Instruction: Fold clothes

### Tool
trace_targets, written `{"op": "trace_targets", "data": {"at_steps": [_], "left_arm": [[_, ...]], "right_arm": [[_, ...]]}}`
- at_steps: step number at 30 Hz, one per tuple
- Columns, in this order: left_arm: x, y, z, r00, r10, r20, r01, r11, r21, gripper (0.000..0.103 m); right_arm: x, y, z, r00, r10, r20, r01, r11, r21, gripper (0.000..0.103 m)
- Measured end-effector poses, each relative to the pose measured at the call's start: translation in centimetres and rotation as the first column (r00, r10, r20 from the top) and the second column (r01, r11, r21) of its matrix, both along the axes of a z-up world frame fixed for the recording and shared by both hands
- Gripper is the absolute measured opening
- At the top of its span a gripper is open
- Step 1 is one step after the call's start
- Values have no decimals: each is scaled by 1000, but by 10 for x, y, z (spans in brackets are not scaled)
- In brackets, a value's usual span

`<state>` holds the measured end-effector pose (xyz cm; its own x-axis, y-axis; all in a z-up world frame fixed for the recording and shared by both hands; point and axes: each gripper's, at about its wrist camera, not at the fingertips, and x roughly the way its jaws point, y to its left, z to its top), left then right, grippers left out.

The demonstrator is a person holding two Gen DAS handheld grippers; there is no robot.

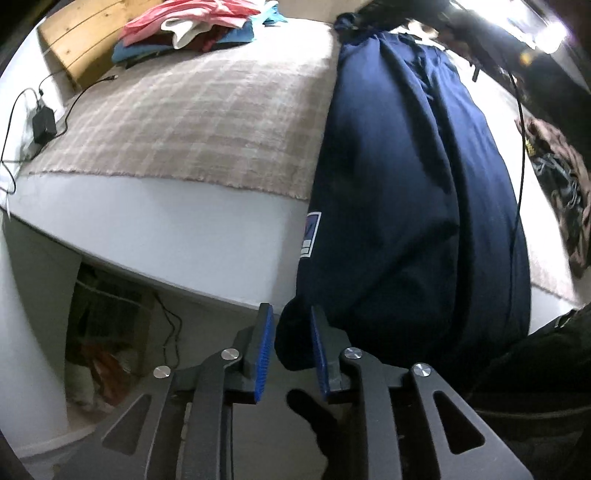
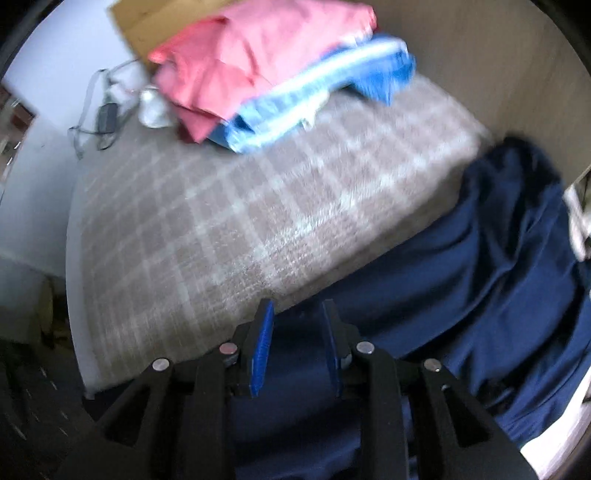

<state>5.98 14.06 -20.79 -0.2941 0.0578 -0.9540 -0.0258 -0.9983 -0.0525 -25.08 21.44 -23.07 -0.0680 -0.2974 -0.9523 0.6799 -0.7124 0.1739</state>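
Observation:
A navy blue garment (image 1: 406, 192) stretches across the checked beige blanket (image 1: 207, 122) on the table, from the far edge to the near one. My left gripper (image 1: 291, 343) has its blue pads either side of the garment's near corner, which hangs off the table edge; the jaws stand a little apart with cloth bunched between them. In the right wrist view the same garment (image 2: 480, 280) lies to the right. My right gripper (image 2: 297, 339) has its pads around the garment's other end, above the blanket (image 2: 229, 206). This view is blurred.
A pile of pink, white and blue clothes (image 1: 192, 26) sits at the blanket's far side, also in the right wrist view (image 2: 280, 70). A black power adapter (image 1: 43, 123) with cables lies at the left edge. A brown patterned cloth (image 1: 561, 184) lies at the right.

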Motion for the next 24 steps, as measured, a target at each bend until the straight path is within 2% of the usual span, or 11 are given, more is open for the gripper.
{"op": "trace_targets", "data": {"at_steps": [2, 4, 6, 8, 9, 10, 11, 15, 19, 21, 24], "left_arm": [[1, 2, -3, 1000, -11, -5, 11, 1000, -6, 26], [2, 4, -5, 1000, -18, -16, 18, 1000, -5, 26], [4, 5, -5, 999, -19, -26, 19, 1000, 3, 22], [16, 4, 0, 999, -21, -37, 22, 1000, 12, 22], [21, 5, 2, 999, -26, -42, 26, 1000, 14, 19], [23, 6, 1, 998, -31, -46, 32, 999, 15, 18], [25, 7, 1, 998, -37, -50, 38, 999, 13, 17], [23, 10, -3, 999, -31, -43, 32, 999, 20, 17], [12, 5, -3, 999, -11, -43, 13, 998, 54, 17], [11, 3, -5, 999, 1, -43, 2, 998, 70, 17], [12, 0, -4, 999, 13, -42, -10, 996, 84, 17]], "right_arm": [[-5, -1, -4, 999, -34, 19, 33, 999, 39, 26], [-12, 1, -13, 991, -82, 102, 78, 996, 48, 26], [-15, 3, -19, 982, -105, 157, 98, 994, 46, 26], [-17, 4, -18, 979, -118, 168, 116, 993, 17, 26], [-19, 4, -18, 979, -120, 166, 126, 992, -24, 20], [-21, 4, -20, 980, -117, 159, 129, 989, -69, 3], [-23, 4, -20, 981, -122, 152, 139, 985, -106, 0], [-20, 18, -1, 985, -133, 112, 152, 972, -179, 3], [14, 31, 30, 1000, -17, -26, 13, 990, -138, 3], [23, 30, 21, 999, 18, -42, -22, 994, -105, 3], [39, 19, -9, 997, 68, -40, -69, 997, -38, 3]]}}
